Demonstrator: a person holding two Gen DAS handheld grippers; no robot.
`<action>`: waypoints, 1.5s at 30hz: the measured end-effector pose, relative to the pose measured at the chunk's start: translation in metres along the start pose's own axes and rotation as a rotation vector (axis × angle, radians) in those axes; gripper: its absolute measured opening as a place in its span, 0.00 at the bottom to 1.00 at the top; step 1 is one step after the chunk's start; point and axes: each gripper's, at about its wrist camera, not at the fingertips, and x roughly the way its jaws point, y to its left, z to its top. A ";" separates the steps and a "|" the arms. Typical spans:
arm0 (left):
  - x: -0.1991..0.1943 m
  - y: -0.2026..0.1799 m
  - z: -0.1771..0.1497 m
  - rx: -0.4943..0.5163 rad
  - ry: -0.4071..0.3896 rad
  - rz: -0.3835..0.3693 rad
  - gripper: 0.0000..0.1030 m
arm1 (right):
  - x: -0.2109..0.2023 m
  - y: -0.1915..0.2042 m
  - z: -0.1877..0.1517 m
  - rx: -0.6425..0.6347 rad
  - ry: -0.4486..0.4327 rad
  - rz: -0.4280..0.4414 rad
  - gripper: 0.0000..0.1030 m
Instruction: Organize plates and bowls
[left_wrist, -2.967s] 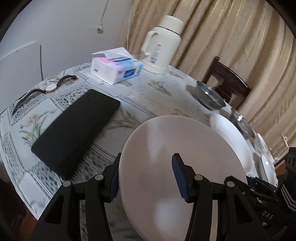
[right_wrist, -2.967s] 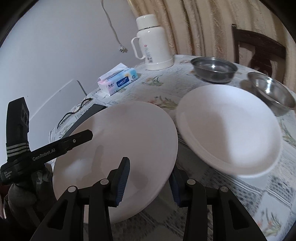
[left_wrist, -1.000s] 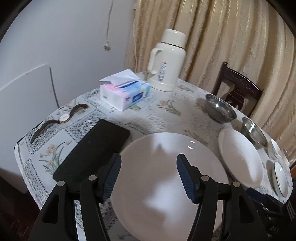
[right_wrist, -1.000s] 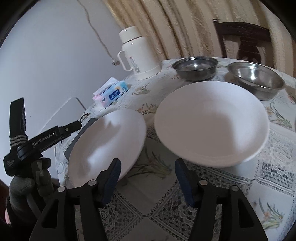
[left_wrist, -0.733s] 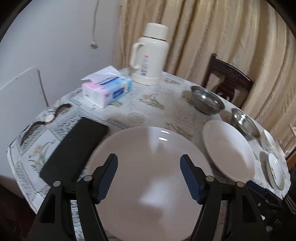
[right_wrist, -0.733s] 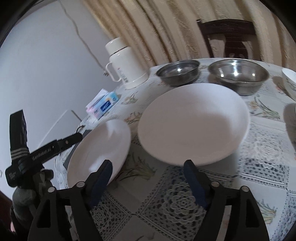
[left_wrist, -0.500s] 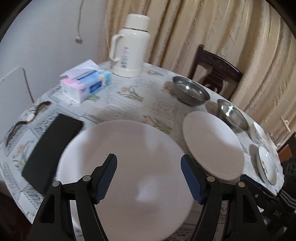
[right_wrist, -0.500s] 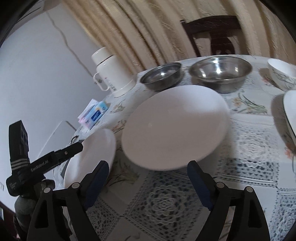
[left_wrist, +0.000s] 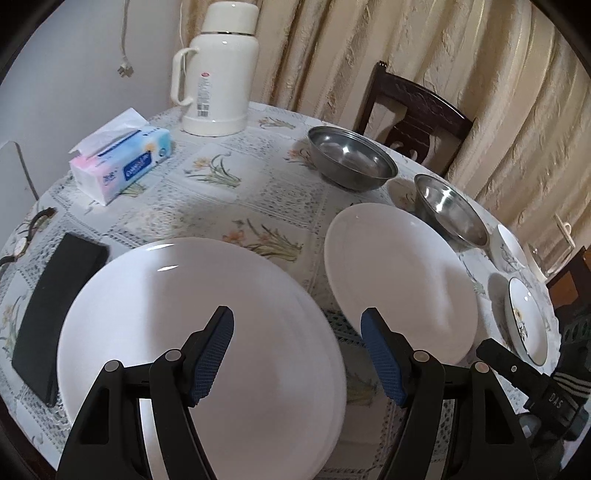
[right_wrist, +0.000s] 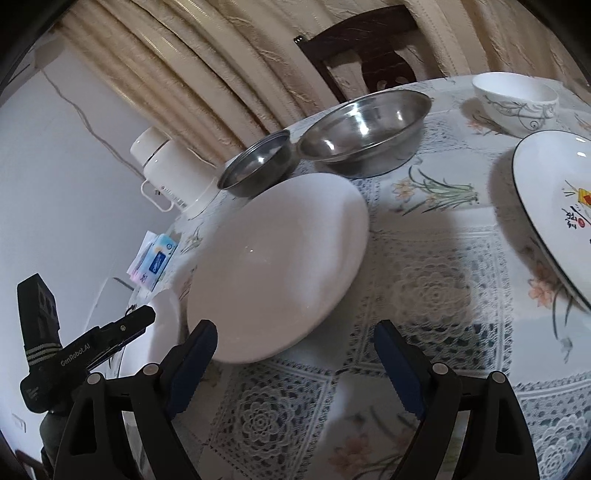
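Note:
A large white plate (left_wrist: 199, 332) lies on the tablecloth near the front edge. My left gripper (left_wrist: 295, 350) hovers open above its right part, holding nothing. A second white plate (left_wrist: 399, 277) lies to the right of it; in the right wrist view this plate (right_wrist: 280, 266) sits just ahead of my open, empty right gripper (right_wrist: 295, 365). Behind it stand two steel bowls (right_wrist: 364, 133) (right_wrist: 256, 166). A small patterned bowl (right_wrist: 515, 101) and a black-rimmed patterned plate (right_wrist: 557, 206) are at the right.
A white thermos (left_wrist: 218, 70), a tissue pack (left_wrist: 122, 162), a black case (left_wrist: 55, 306) and a wristwatch (left_wrist: 22, 243) occupy the left half of the round table (left_wrist: 236, 192). A dark wooden chair (left_wrist: 413, 114) stands behind, against the curtains.
Both grippers have spread wider and drawn back from the left white plate, which now rests on the table. Both views have swung right; the right gripper now faces the second plate.

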 end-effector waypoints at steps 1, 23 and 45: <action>0.002 -0.001 0.002 -0.001 0.003 -0.003 0.70 | 0.000 -0.001 0.002 -0.001 0.000 0.000 0.87; 0.077 -0.024 0.064 -0.008 0.136 -0.083 0.70 | 0.023 -0.025 0.034 0.004 0.021 -0.022 0.77; 0.116 -0.029 0.079 -0.065 0.215 -0.197 0.70 | 0.039 -0.026 0.046 0.013 0.039 0.052 0.75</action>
